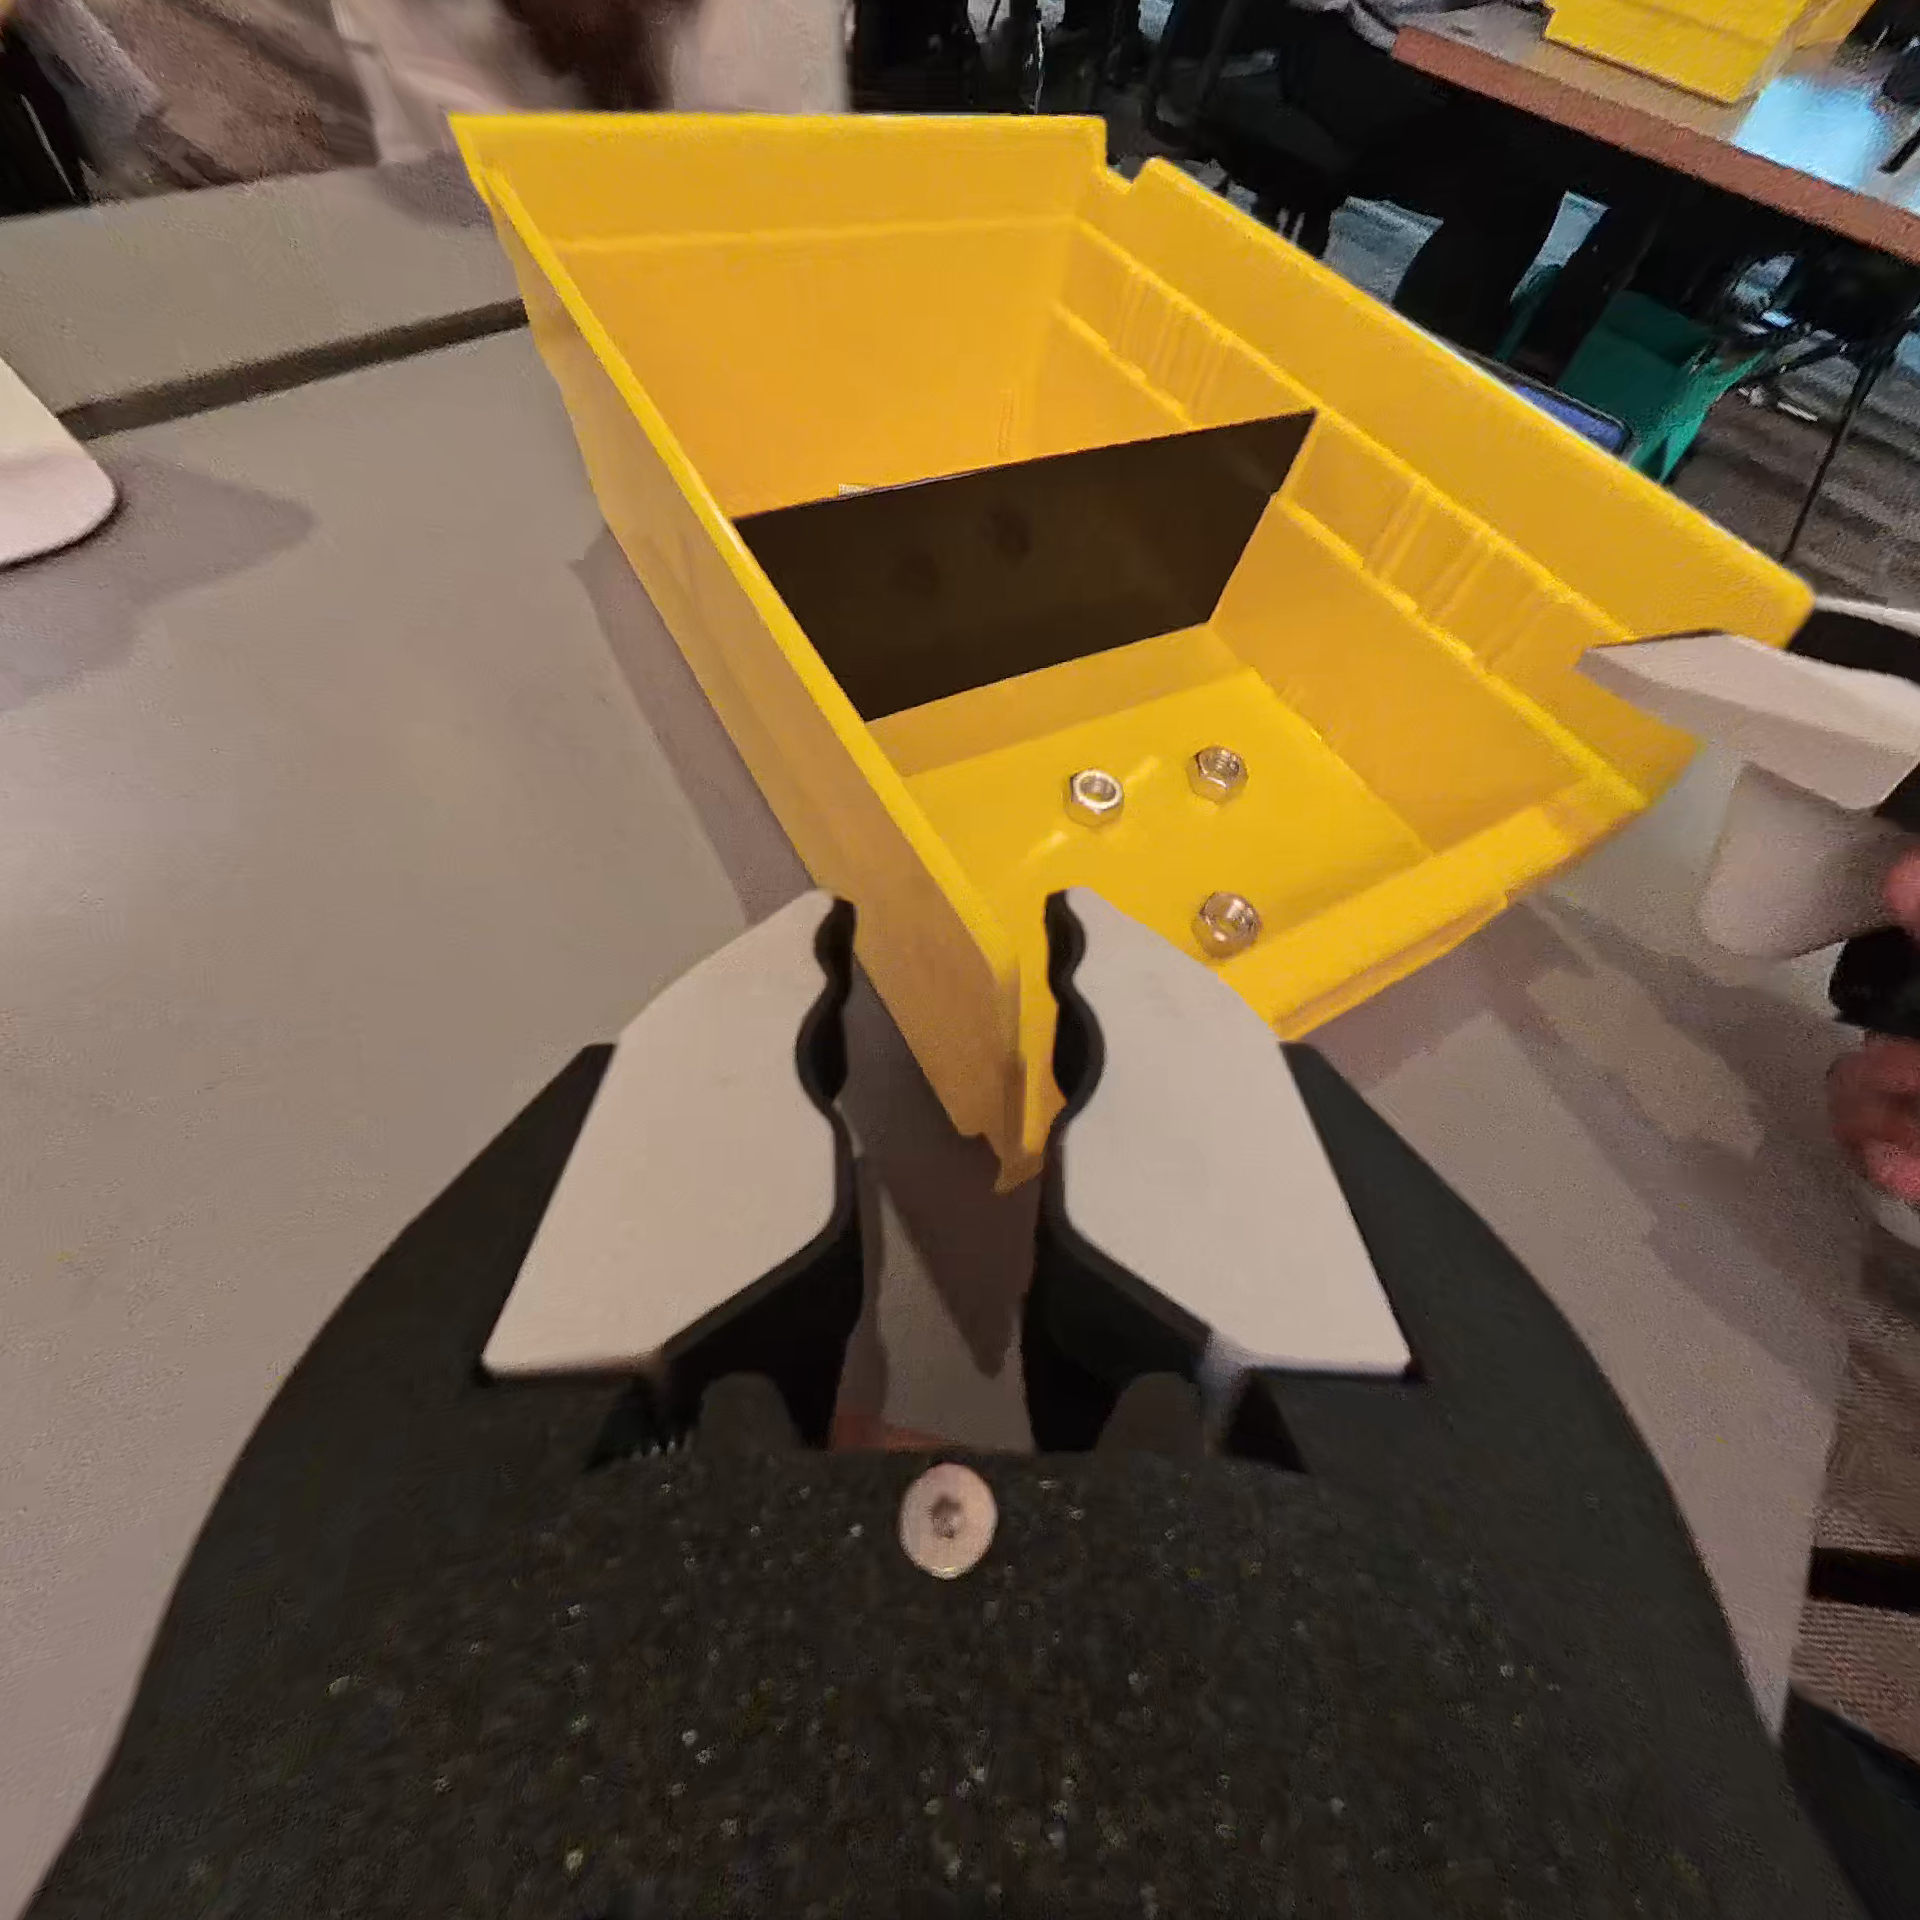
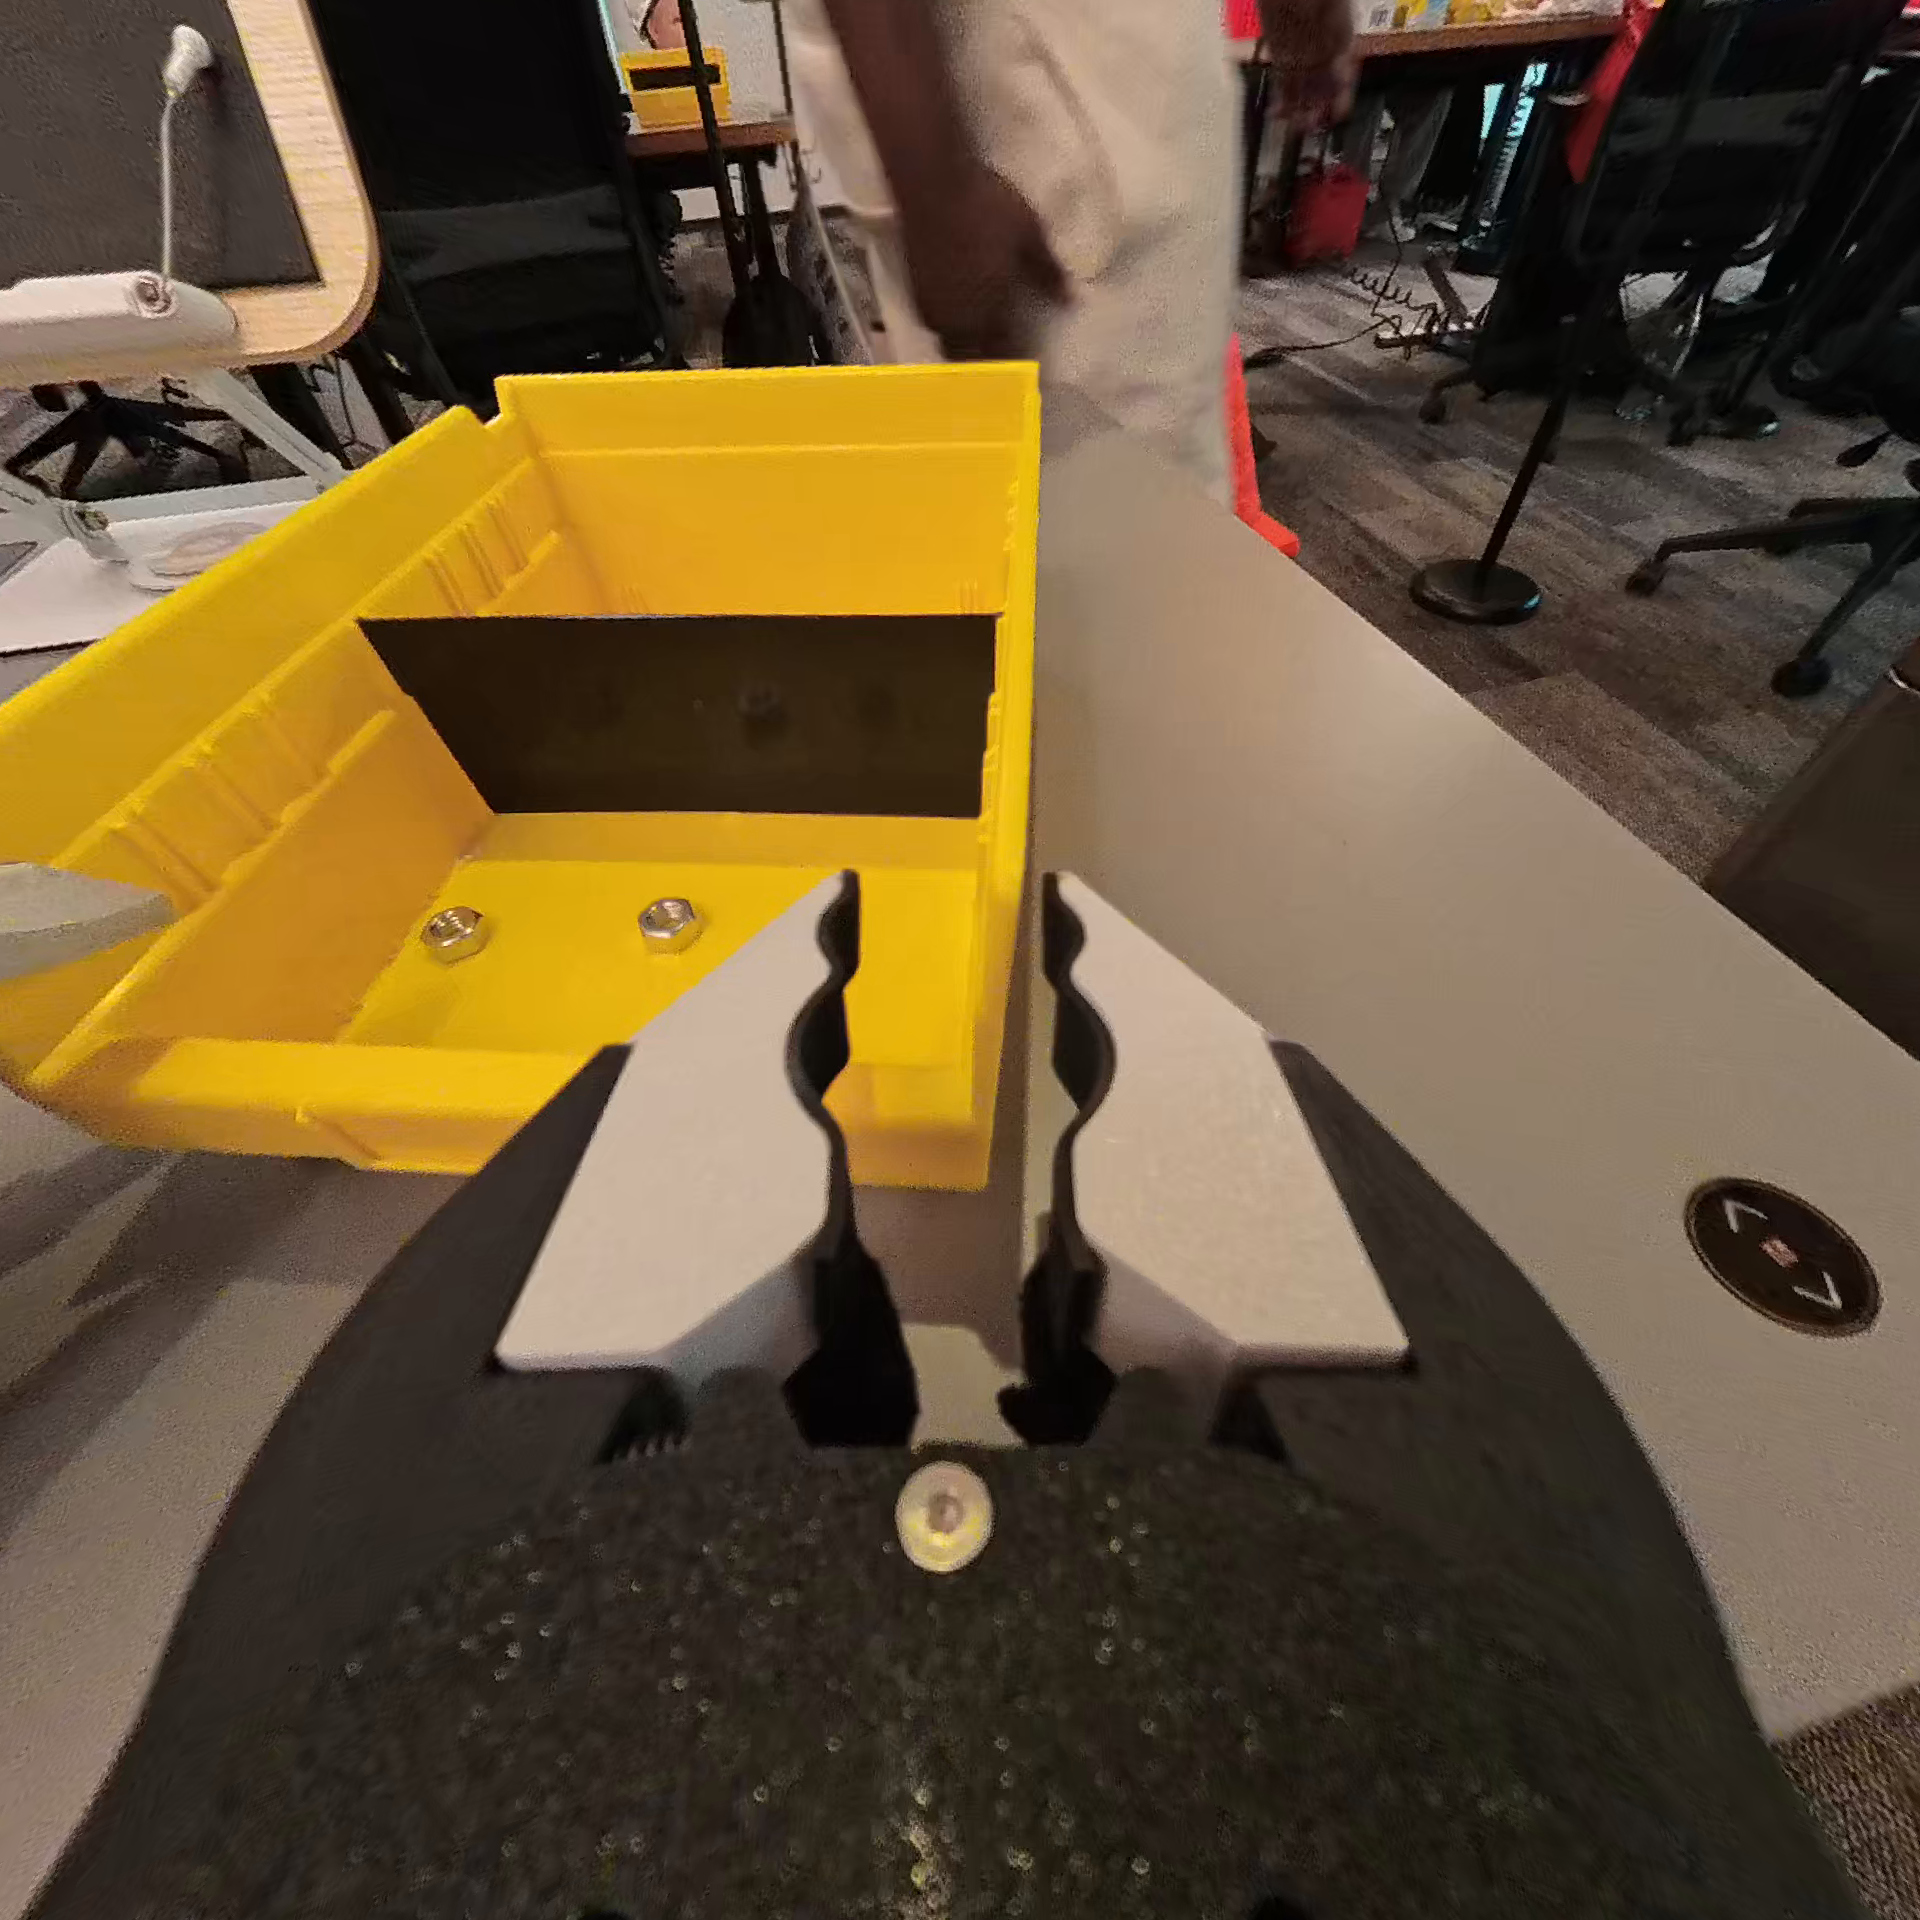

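A yellow plastic bin [image 1: 831,343] sits tilted over a grey table [image 1: 312,935]. A black divider [image 1: 1018,561] crosses its middle. Three metal nuts [image 1: 1093,796] [image 1: 1217,772] [image 1: 1228,921] lie in the near compartment. My left gripper [image 1: 948,914] is shut on the bin's near left corner wall, one finger inside and one outside. My right gripper [image 2: 951,883] straddles and grips the bin's [image 2: 769,499] right wall. One of its fingers [image 1: 1714,696] shows at the bin's far corner in the left wrist view. Two nuts [image 2: 454,932] [image 2: 669,921] show in the right wrist view, before the divider [image 2: 707,717].
A white object [image 1: 42,488] stands at the table's left. A round black insert [image 2: 1780,1255] sits in the table near its right edge. A person [image 2: 1039,156] stands behind the bin. Office chairs and a stand base [image 2: 1475,597] fill the floor to the right. To the white object [image 1: 42,488]: left tips about 35 cm, right tips about 45 cm.
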{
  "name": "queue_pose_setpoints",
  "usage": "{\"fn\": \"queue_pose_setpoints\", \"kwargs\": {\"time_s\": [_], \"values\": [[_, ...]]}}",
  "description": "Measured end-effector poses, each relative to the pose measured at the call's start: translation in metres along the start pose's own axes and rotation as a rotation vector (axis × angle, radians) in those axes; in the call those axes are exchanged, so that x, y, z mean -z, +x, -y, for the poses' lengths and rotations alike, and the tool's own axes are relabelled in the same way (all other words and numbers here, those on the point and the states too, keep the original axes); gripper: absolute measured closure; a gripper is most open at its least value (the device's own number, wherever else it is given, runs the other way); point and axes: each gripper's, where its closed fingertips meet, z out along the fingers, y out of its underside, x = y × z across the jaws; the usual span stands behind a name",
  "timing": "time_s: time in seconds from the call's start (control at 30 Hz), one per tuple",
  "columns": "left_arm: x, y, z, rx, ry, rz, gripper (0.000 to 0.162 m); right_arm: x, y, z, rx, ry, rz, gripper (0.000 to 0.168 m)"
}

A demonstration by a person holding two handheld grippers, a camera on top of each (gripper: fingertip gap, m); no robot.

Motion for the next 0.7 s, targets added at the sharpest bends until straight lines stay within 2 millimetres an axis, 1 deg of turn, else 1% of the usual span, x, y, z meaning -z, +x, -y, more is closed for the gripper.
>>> {"fn": "queue_pose_setpoints", "kwargs": {"time_s": [0.07,0.13,0.2,0.3,0.37,0.43,0.5,0.6,0.7], "values": [[-0.007,-0.002,0.001,-0.005,-0.003,0.021,0.138,-0.007,-0.002,-0.004,0.008,-0.021,0.0,0.145],[-0.01,-0.008,0.003,-0.023,0.005,0.069,0.142,-0.014,0.001,-0.014,0.006,-0.069,-0.042,0.155],[-0.01,-0.016,0.004,-0.025,0.011,0.13,0.147,-0.016,0.001,-0.016,0.0,-0.078,-0.066,0.166],[-0.003,-0.025,0.003,-0.036,0.027,0.213,0.154,-0.016,-0.008,-0.012,0.037,-0.106,-0.074,0.166],[0.009,-0.032,0.0,-0.01,0.043,0.244,0.155,-0.014,-0.021,-0.007,0.061,-0.094,-0.061,0.167],[0.029,-0.045,0.0,-0.009,0.074,0.287,0.156,-0.009,-0.041,-0.002,0.084,-0.061,-0.032,0.166],[0.056,-0.06,0.003,-0.03,0.113,0.344,0.157,-0.005,-0.068,0.004,0.084,-0.022,0.018,0.166],[0.101,-0.087,0.005,-0.05,0.146,0.433,0.157,-0.001,-0.116,0.008,0.09,0.014,0.117,0.165],[0.142,-0.117,-0.004,-0.028,0.137,0.509,0.157,0.001,-0.166,0.008,0.133,0.03,0.213,0.165]]}}
